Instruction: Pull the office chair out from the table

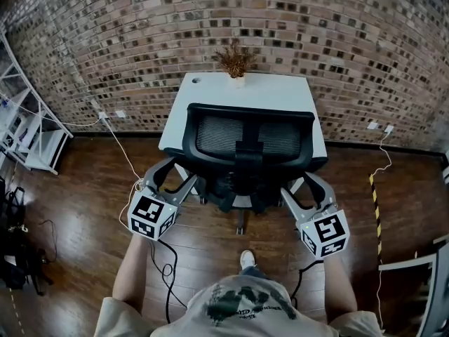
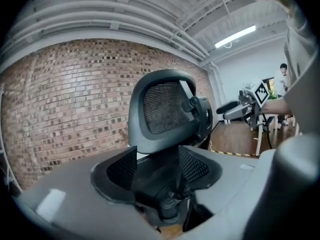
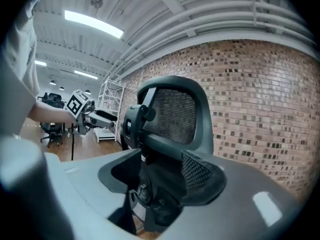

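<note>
The black office chair [image 1: 245, 153], with a mesh back, stands with its seat partly under the white table [image 1: 280, 93] and its back toward me. My left gripper [image 1: 175, 177] is open at the chair's left side, low beside the seat. My right gripper [image 1: 303, 187] is open at the right side, at about the same height. In the left gripper view the chair back [image 2: 160, 106] shows beyond the spread jaws [image 2: 160, 171], with nothing pressed between the pads. The right gripper view shows the same: the chair back [image 3: 175, 116] lies beyond the open jaws [image 3: 162, 174].
A dried plant in a small pot [image 1: 235, 62] sits at the table's far edge against the brick wall. A white shelf [image 1: 28, 135] stands at the left. Cables [image 1: 168, 265] trail over the wooden floor. A white frame [image 1: 421, 265] is at the right.
</note>
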Action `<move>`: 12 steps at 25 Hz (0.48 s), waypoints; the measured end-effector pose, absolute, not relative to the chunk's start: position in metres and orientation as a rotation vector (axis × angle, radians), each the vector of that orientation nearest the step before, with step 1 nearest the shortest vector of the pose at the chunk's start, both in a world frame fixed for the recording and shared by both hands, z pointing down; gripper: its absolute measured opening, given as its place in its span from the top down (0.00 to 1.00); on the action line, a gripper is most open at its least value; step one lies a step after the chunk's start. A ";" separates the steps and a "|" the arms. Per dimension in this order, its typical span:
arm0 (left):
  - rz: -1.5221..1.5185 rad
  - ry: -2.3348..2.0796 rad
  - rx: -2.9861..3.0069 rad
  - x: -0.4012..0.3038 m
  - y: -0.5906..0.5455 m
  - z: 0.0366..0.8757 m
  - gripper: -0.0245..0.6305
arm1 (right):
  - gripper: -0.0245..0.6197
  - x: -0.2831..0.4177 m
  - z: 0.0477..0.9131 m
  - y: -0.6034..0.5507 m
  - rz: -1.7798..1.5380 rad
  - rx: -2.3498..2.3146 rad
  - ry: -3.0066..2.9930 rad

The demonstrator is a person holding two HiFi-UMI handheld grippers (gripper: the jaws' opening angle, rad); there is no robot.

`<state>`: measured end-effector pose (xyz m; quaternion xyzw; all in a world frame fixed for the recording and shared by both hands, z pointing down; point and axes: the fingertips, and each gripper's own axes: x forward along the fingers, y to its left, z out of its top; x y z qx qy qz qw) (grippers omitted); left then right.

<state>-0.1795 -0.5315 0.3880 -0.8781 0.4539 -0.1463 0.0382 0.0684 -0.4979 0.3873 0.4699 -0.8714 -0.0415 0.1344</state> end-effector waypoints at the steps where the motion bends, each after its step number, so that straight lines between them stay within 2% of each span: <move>1: -0.488 1.369 -2.681 -0.182 -0.534 0.391 0.55 | 0.58 0.073 0.389 -0.501 -0.150 1.341 -2.505; 4: -0.646 1.252 -2.652 -0.185 -0.542 0.406 0.49 | 0.52 0.084 0.397 -0.511 -0.258 1.268 -2.415; 7: -0.750 1.162 -2.611 -0.187 -0.554 0.411 0.48 | 0.51 0.096 0.400 -0.522 -0.367 1.213 -2.316; 12: -0.902 1.058 -2.554 -0.191 -0.572 0.422 0.44 | 0.45 0.109 0.411 -0.539 -0.363 1.111 -2.263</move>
